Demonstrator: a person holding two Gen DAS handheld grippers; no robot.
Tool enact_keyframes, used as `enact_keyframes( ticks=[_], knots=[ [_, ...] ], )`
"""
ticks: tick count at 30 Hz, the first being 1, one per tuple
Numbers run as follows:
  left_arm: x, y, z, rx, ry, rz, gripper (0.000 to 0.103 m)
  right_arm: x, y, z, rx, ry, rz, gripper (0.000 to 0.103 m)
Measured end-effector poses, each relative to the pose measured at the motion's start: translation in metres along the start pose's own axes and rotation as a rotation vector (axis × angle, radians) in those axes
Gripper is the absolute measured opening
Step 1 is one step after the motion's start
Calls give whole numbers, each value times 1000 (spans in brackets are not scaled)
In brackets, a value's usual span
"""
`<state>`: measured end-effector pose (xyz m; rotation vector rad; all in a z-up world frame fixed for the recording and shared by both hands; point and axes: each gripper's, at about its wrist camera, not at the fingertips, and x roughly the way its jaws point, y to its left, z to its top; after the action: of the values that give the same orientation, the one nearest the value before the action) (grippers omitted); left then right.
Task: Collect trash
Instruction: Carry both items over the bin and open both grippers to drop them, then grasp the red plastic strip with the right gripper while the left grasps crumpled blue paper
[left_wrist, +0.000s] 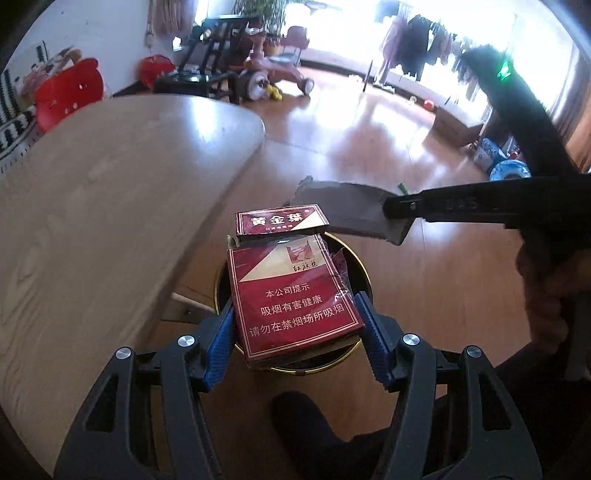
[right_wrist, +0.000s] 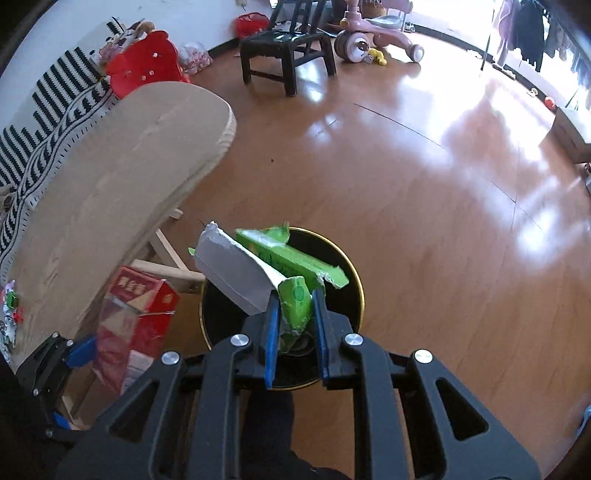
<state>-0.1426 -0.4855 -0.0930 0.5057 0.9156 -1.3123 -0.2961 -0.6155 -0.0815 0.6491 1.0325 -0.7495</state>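
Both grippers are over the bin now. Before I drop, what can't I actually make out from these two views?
- Bin contents: left wrist view, the red pack in the left gripper covers the opening.
- Bin floor: right wrist view, dark; the green carton and right gripper block it.
- Carton's far face: left wrist view shows only its grey inner side.
- Table near end: cut off by the right view's edge.

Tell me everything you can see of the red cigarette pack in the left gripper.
The red cigarette pack is a cardboard flip-top box, red with a cream diagonal and white Chinese text, its lid hinged open, torn clear film clinging to it. The left gripper clamps its sides, holding it tilted above the black, gold-rimmed bin.
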Motion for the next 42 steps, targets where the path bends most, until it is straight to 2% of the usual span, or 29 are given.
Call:
enact_keyframes(
  ticks=[12, 14, 15, 16, 17, 19, 23, 26, 27, 30, 33, 37, 42],
  knots=[
    [12, -1, 6, 21, 27, -6, 61, -4, -2, 2, -6, 6, 17, 18],
    [13, -3, 7, 39, 23, -3, 64, -1, -4, 7, 5, 21, 17, 26],
    [13, -2, 7, 37, 26, -10, 74, -1, -5, 8, 15, 20, 15, 33],
    [12, -2, 7, 29, 26, -17, 80, -3, -6, 8, 21, 12, 11, 54],
    [9, -2, 6, 24, 19, -15, 85, -6, -4, 8, 23, -5, 7, 68],
    [7, -2, 6, 25, 15, -18, 85, -13, -4, 9, 24, -37, 5, 68],
    [-3, 2, 8, 5, -4, -18, 88, -17, -3, 9, 40, -44, 20, 68],
    [-24, 7, 8, -21, -26, -25, 88, -30, 6, 12, 31, -91, 46, 71],
    [-32, 8, 10, -25, -36, -21, 91, -37, 14, 14, 21, -124, 56, 73],
    [-71, 19, 2, -34, -82, 54, 93, -57, 47, 17, -27, -206, 102, 77],
    [-120, 52, -16, -84, -139, 136, 95, -69, 92, 16, -109, -255, 164, 78],
    [-176, 110, -48, -215, -188, 231, 95, -71, 169, 7, -240, -259, 277, 78],
    [-245, 191, -113, -409, -240, 396, 96, -66, 285, -19, -430, -220, 414, 78]
  ],
)
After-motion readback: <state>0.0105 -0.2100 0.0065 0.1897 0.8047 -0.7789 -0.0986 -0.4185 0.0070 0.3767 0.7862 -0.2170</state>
